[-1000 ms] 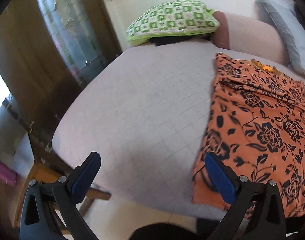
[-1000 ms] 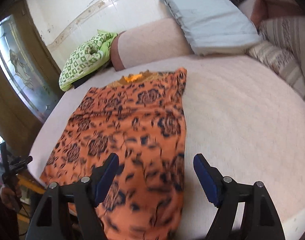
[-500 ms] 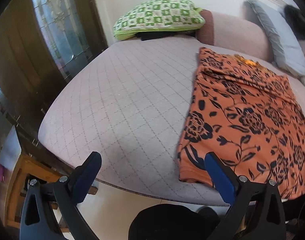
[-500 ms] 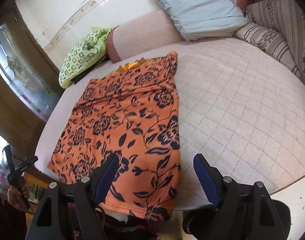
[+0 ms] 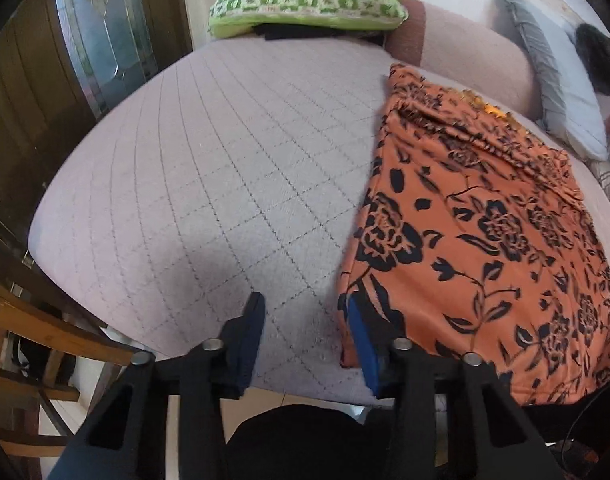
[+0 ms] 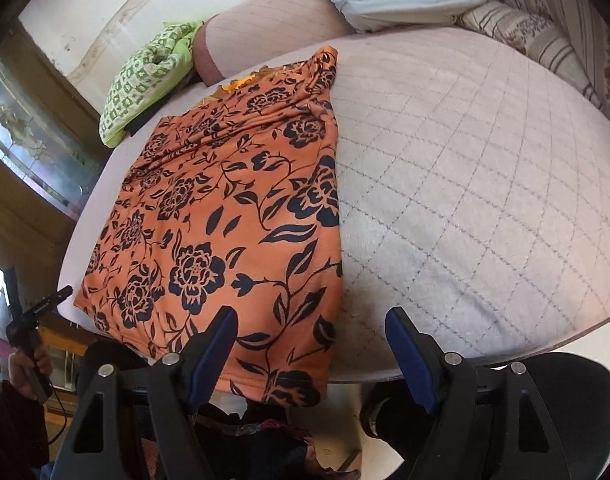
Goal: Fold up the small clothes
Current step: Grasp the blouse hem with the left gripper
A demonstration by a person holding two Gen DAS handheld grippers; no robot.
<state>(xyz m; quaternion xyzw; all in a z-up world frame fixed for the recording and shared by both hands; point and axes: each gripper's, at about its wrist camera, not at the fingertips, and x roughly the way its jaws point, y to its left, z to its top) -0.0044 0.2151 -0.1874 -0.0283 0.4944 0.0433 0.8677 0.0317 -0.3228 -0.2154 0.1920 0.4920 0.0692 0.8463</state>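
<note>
An orange garment with a black flower print (image 5: 485,236) lies flat on the quilted bed (image 5: 209,184), its near hem hanging over the front edge. It also shows in the right wrist view (image 6: 233,208). My left gripper (image 5: 305,340) is partly open and empty, just left of the garment's near left corner, with its right finger at the cloth edge. My right gripper (image 6: 311,352) is wide open and empty, above the garment's near right corner.
A green checked pillow (image 5: 305,0) lies at the far end of the bed, with a grey pillow (image 5: 557,96) and a striped cushion (image 6: 545,40) further right. A wooden chair (image 5: 29,360) stands left of the bed. The left gripper handle (image 6: 29,320) shows at the left edge of the right wrist view.
My left gripper has narrowed from wide open to partly open and moved toward the garment's near left corner. My right gripper has come down closer to the near right corner, still wide open.
</note>
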